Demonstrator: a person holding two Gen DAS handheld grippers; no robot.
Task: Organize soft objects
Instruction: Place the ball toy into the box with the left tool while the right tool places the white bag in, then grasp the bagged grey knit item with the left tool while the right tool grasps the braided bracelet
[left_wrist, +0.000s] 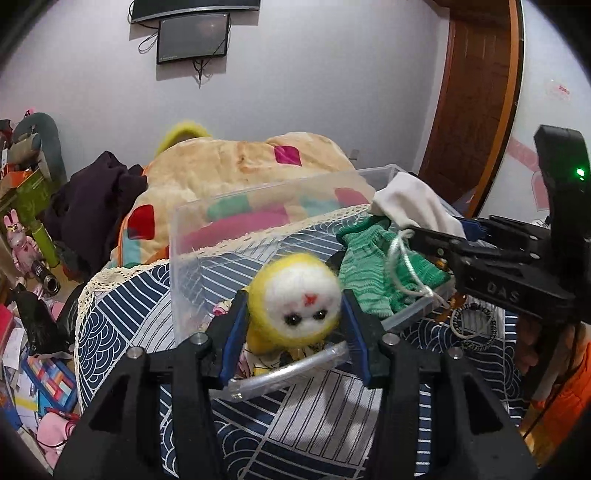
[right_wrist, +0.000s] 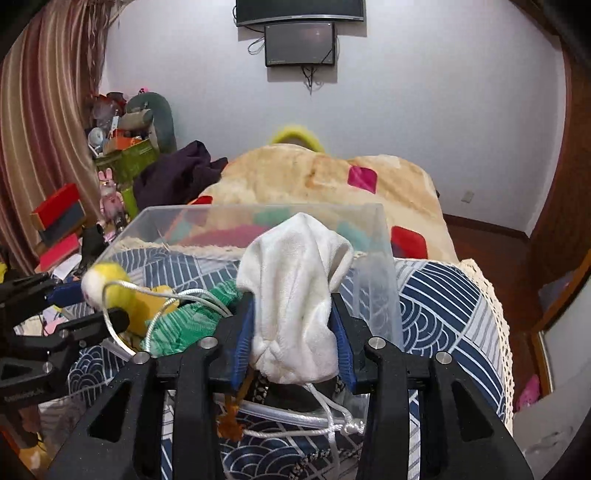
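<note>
The left tongs (left_wrist: 295, 317) are clamped on a yellow-and-white plush toy (left_wrist: 295, 306), held over the near edge of the clear plastic box (left_wrist: 192, 236) that sits on the blue patterned cloth (left_wrist: 122, 314). To their right, the right tongs (right_wrist: 293, 328) grip a white drawstring pouch (right_wrist: 295, 295) above the box, its cord dangling. A green knitted piece (left_wrist: 373, 273) lies inside between the two tongs.

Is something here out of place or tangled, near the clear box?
Yes. The white pouch, held by the right hand-held gripper, trails a loose white cord that loops over the green knit cloth to the yellow plush toy in the left hand-held gripper. It may snag.
</note>
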